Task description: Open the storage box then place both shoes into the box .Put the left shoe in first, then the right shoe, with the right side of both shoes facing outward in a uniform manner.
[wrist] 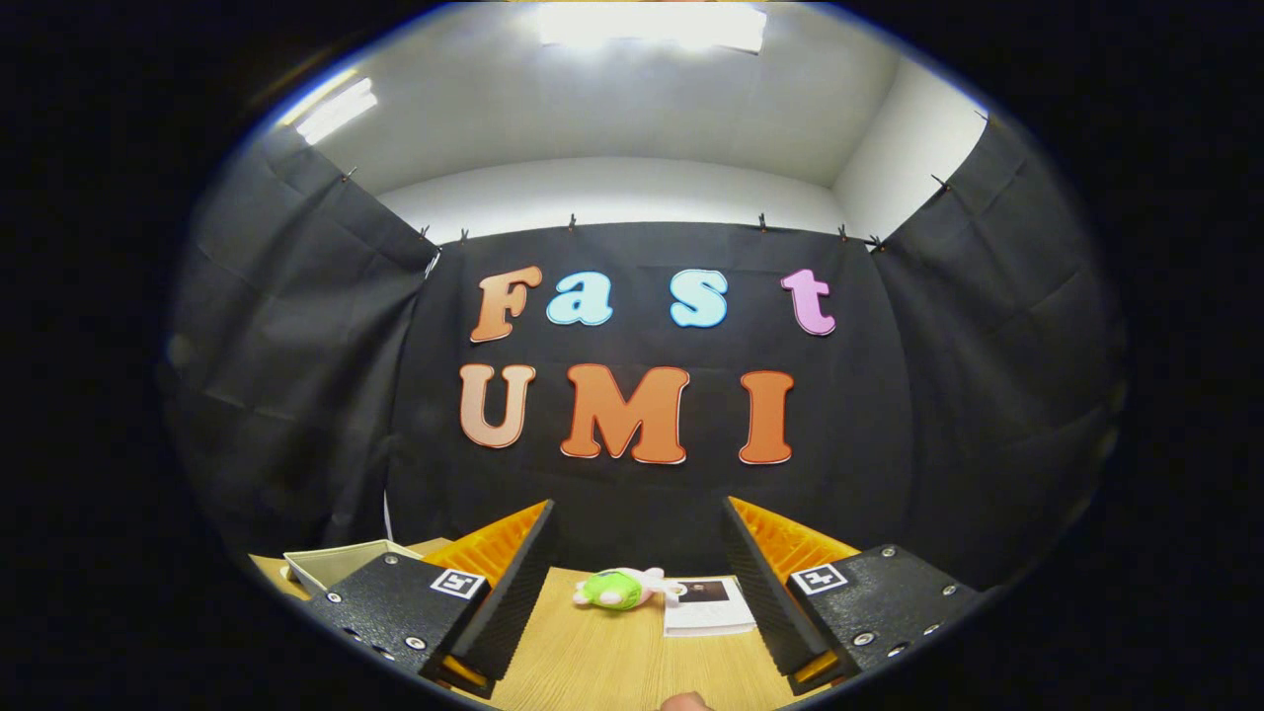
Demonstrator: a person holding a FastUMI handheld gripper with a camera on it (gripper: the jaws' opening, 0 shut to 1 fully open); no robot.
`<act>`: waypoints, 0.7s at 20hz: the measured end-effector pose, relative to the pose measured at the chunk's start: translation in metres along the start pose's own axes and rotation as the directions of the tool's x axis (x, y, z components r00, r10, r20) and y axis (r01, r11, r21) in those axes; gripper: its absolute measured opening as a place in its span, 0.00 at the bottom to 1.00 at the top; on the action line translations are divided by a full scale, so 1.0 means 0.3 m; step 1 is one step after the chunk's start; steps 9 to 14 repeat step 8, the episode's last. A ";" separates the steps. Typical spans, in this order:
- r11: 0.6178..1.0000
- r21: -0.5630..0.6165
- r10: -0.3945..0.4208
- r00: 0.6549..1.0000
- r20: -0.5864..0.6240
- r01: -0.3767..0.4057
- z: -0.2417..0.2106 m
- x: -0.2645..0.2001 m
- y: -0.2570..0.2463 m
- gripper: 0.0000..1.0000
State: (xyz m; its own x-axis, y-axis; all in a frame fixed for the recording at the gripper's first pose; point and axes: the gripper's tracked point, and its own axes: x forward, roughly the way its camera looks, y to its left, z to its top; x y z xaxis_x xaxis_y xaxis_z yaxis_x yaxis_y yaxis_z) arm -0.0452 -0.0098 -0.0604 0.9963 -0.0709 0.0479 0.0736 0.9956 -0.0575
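Note:
My gripper [637,583] is held level above a wooden table [602,662], pointing at the black cloth wall. Its two fingers [513,583] stand wide apart, black pads on orange backing, with nothing between them. It is open. A pale box or tray [341,563] sits on the table beyond the left finger, only its rim showing. I cannot tell whether this is the storage box.
A green and white plush toy [620,589] lies on the table between and beyond the fingers. A white printed booklet [708,604] lies next to it on the right. A fingertip [684,702] shows at the near edge.

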 end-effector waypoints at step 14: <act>1.000 -0.016 0.020 0.999 0.038 -0.019 0.030 -0.012 0.021 0.97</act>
